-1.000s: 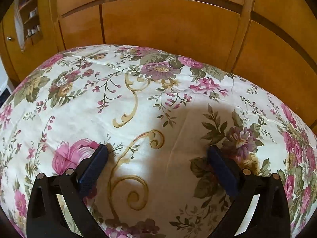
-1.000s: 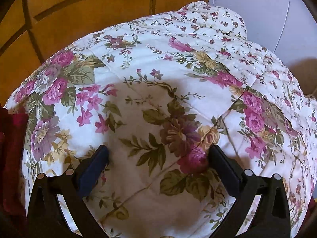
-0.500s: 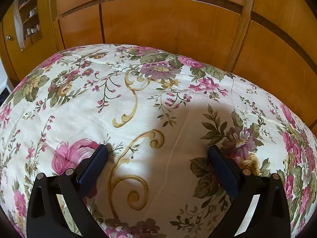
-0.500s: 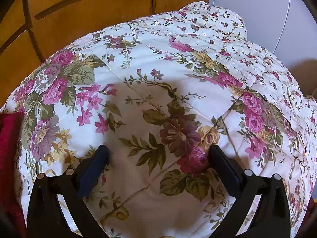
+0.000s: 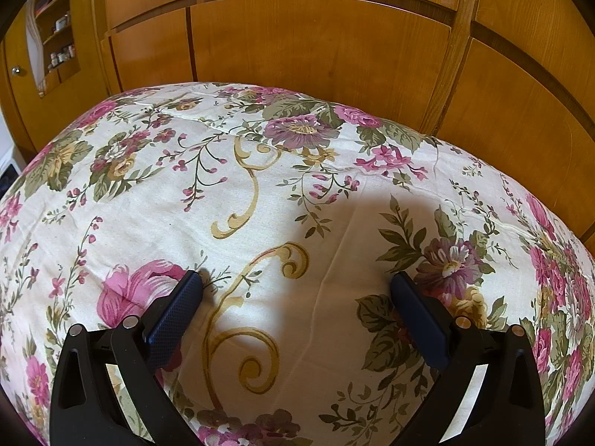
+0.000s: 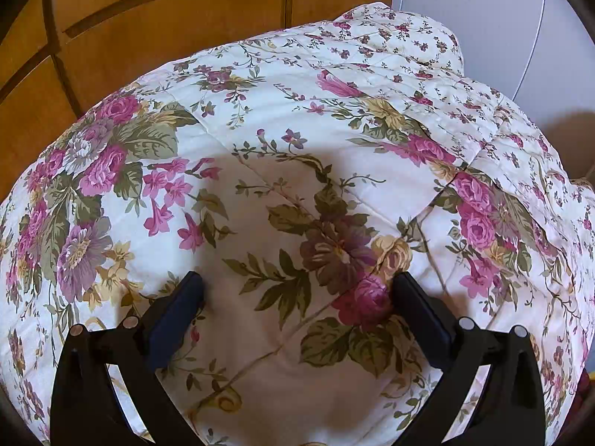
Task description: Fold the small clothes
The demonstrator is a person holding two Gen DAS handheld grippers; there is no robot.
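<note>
While you look down over both cameras, a floral quilt (image 5: 297, 204) fills nearly the whole of each frame, cream cloth with pink and purple blooms, green leaves and gold scrolls. Behind it, across the top of the left wrist view, runs a wall of honey-coloured wooden wardrobe panels (image 5: 316, 44), and at the upper left an open shelf niche (image 5: 61, 26) holds small bottles too tiny to make out. In the right wrist view the quilt (image 6: 297, 193) bunches into a stitched, rumpled fold toward the upper right, with a pale wall (image 6: 483, 11) beyond it and wooden panels (image 6: 148, 26) at the upper left. Your left gripper (image 5: 296, 282) is spread wide at the bottom of its frame, its fingers well apart with only quilt showing between them, gripping nothing. Your right gripper (image 6: 296, 282) is spread just as wide and equally empty. Whether the fingertips touch the quilt you cannot tell. No small garment shows clearly in either view; only a dark red sliver (image 6: 583, 386) peeks out at the lower right edge.
</note>
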